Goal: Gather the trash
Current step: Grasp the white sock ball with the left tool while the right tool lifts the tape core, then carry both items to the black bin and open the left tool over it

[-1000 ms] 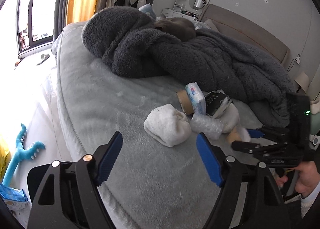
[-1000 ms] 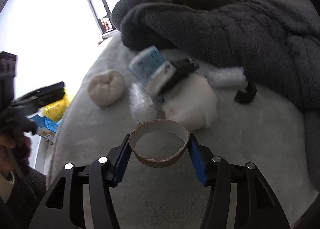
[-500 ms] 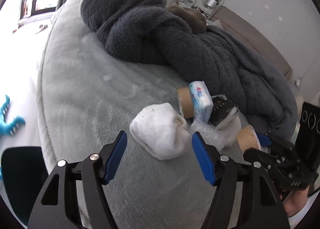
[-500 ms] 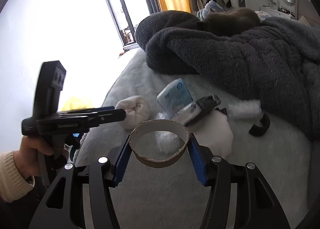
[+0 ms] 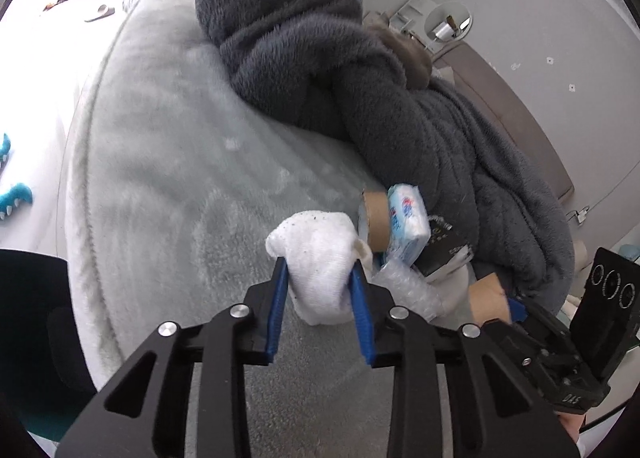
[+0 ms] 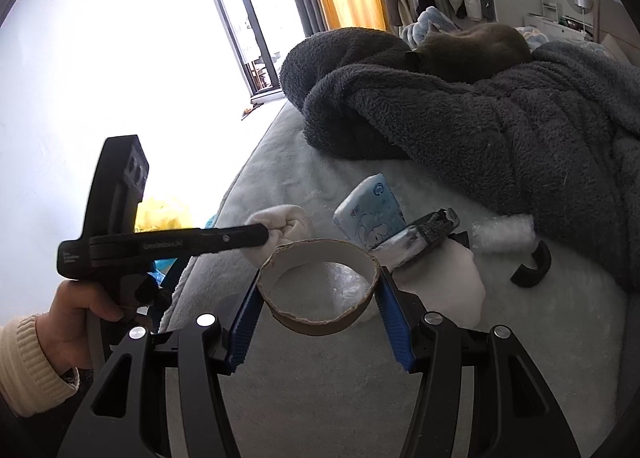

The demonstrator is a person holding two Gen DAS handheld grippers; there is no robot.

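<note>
My left gripper (image 5: 320, 282) was closed on the white sock ball (image 5: 318, 254), its blue pads (image 5: 279, 310) pressed into either side so the bundle bulged above and below them. The sock ball sat on the pale grey bed (image 5: 168, 186), near the bed's foot edge, with the rest of the pile just beyond it. My right gripper (image 6: 318, 294) gripped a short cardboard ring (image 6: 318, 288) across its width, both pads flat against its outer wall and the ring's open end facing the camera. From the right wrist view the ring hung above the bed, in front of the pile. In that pile a second cardboard tube (image 5: 374, 220) lay just behind the sock ball, touching a blue tissue pack (image 5: 406, 218) that leaned against it. A dark packet (image 6: 426, 232) lay against the tissue pack, and a crumpled bubble wrap (image 5: 404, 286) lay beside the sock ball at the pile's near side. A white cloth (image 6: 452, 278) lay under the packet. Farther toward the bed's side edge lay a white roll (image 6: 502, 232) with a black band (image 6: 532, 266) just beside it. A dark fleece blanket (image 6: 480, 110) was heaped across the bed behind the pile, nearly touching the tissue pack.
</note>
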